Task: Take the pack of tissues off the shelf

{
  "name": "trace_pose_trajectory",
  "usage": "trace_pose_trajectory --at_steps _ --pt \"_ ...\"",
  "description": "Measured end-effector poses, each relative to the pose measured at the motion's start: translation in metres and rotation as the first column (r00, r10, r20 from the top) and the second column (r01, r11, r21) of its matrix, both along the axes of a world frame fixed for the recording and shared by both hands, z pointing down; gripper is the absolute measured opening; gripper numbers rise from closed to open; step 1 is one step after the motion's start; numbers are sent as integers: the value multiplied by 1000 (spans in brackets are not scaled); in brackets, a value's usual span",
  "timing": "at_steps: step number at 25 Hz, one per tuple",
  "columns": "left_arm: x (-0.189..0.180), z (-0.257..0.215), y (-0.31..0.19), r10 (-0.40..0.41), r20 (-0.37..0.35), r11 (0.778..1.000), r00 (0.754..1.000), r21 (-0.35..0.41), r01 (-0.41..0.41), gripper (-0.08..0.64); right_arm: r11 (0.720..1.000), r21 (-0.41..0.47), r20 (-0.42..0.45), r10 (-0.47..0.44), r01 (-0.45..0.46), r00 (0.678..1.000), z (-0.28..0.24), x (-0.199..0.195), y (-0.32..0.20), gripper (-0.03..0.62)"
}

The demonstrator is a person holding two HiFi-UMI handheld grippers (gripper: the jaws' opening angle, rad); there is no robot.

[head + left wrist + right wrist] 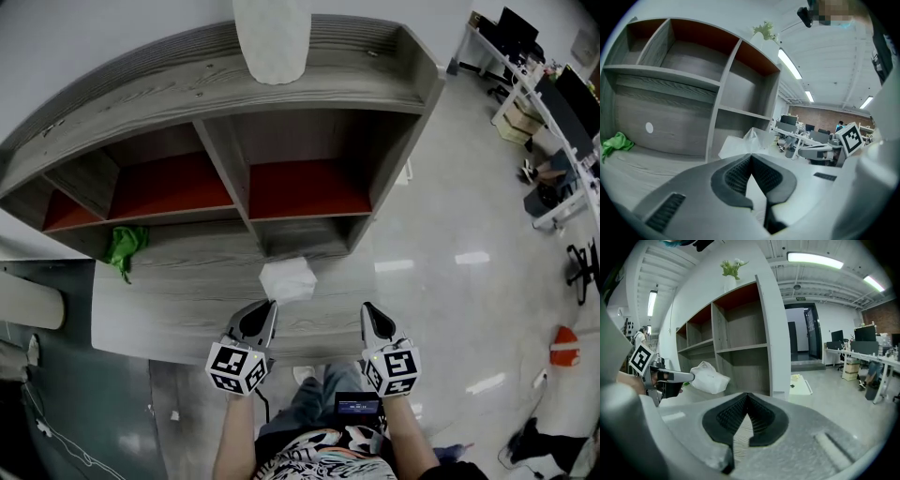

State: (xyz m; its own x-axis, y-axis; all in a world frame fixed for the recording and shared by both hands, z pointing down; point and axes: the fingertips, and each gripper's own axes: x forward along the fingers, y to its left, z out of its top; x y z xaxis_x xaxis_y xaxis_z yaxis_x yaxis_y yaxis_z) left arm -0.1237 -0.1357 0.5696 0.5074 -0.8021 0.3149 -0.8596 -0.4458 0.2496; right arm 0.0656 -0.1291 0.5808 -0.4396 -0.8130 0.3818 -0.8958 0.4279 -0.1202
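Observation:
The pack of tissues [287,279] is a white, crumpled plastic pack over the grey wooden ledge [169,300] in front of the shelf's lower compartments. My left gripper [265,307] is shut, its tips pinching the pack's near edge. In the right gripper view the pack [710,378] hangs off the left gripper's fingertips [686,376]. In the left gripper view the pack [740,143] lies just past the shut jaws of the left gripper [751,158]. My right gripper [368,309] is to the right of the pack, apart from it, shut on nothing [748,397].
The shelf [225,159] has grey wood dividers and red backs. A green cloth [125,246] lies at the ledge's left end. A white vase [272,37] stands on top of the shelf. Office desks and chairs [553,122] fill the far right, beyond open glossy floor.

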Motion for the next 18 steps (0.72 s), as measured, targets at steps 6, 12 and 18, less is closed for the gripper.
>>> trace_pose_trajectory --at_steps 6,12,18 --pt "6 30 -3 5 3 998 1000 -65 -4 5 999 -42 -9 4 -5 1000 14 8 0 2" --pt "15 56 -12 17 -2 993 1000 -116 -18 5 998 -62 -11 -1 0 1000 22 14 -12 2" --pt "18 81 -20 27 -1 986 1000 -163 -27 6 998 -70 -15 -7 6 1000 26 17 -21 2"
